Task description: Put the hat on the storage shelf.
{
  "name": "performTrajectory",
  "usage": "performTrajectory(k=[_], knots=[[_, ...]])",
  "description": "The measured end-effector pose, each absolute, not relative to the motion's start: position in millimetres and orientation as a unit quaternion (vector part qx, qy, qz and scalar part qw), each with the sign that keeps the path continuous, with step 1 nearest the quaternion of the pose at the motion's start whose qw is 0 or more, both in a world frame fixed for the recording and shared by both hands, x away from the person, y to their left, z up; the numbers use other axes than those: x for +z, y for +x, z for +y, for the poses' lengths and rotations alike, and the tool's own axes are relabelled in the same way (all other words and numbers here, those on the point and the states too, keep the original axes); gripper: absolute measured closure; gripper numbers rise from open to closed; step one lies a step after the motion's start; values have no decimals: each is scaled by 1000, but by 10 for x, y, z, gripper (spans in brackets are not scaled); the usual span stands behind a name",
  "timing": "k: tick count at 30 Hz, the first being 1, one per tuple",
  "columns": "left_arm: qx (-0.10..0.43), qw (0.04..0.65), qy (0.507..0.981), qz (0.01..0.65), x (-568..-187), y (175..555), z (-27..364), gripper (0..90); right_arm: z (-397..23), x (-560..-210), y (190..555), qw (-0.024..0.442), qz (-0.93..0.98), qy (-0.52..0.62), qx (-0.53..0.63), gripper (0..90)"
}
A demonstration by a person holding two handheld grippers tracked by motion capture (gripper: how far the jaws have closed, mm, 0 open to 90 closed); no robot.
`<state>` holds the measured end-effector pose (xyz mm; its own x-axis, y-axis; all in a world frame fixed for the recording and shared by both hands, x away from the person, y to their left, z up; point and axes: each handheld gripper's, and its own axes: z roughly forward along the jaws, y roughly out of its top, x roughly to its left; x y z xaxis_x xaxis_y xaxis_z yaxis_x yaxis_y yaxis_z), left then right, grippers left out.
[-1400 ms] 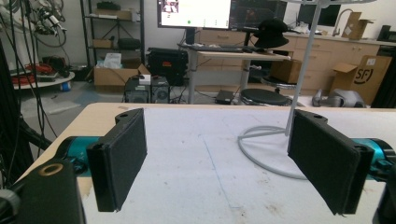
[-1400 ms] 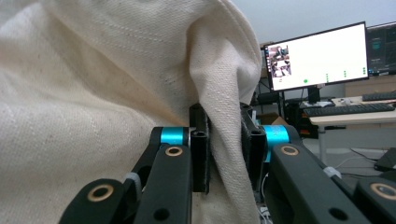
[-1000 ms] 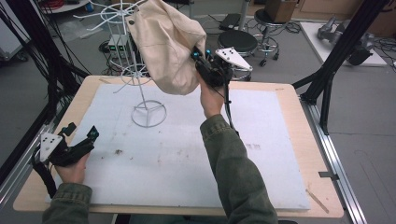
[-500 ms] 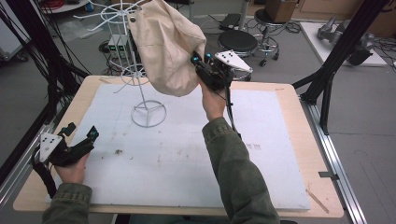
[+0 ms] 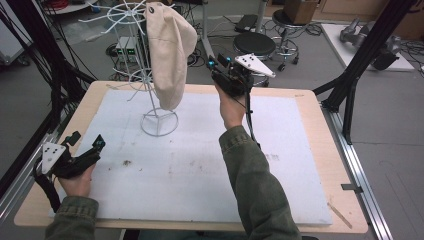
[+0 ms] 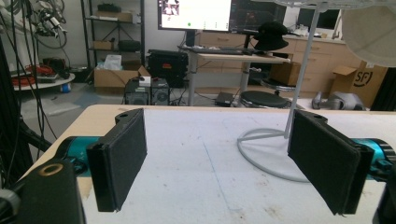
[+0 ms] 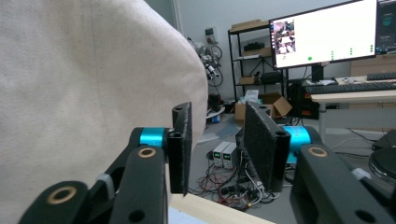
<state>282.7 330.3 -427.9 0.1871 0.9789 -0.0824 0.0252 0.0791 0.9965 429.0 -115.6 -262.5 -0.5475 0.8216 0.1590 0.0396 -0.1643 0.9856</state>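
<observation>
White foam padding [image 5: 200,165] covers most of the wooden bench [image 5: 320,107], a bit scuffed and speckled with dirt near the front. Closest to the camera, the left gripper [image 5: 85,150] sits low at the front-left corner, same spot as a second ago, fingers [image 6: 119,161] spread wide with nothing in them.

Further back, the big change: the cream cloth hat [image 5: 170,52] now hangs straight down off the top of the white wire stand [image 5: 157,120], near the bench's back-left. A second ago it was bunched up and pulled over toward the right gripper [image 5: 216,64], which had hold of it. That gripper's fingers [image 7: 180,144] have just been opening, and they're released now. In the right gripper view the hat fills the left side, just beside the left finger; can't tell if it touches, but the gap between the fingers has no cloth in it. The hand itself hasn't really gone anywhere, up by the back edge.

Past the bench it's a grey lab floor with a black stool [image 5: 255,45], cable tangles, shelving, cardboard boxes and a lit monitor [image 7: 322,32] on a desk.
</observation>
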Motion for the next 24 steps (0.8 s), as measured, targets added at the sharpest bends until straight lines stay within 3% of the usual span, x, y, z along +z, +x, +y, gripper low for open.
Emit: performTrajectory(k=[9, 24], knots=[[430, 563, 526, 471, -4267, 2815, 3284, 198, -1286, -2597, 4248, 302, 570, 376, 665, 515], [435, 562, 528, 466, -4257, 2805, 3258, 197, -1601, -2558, 4127, 338, 551, 424, 635, 177]])
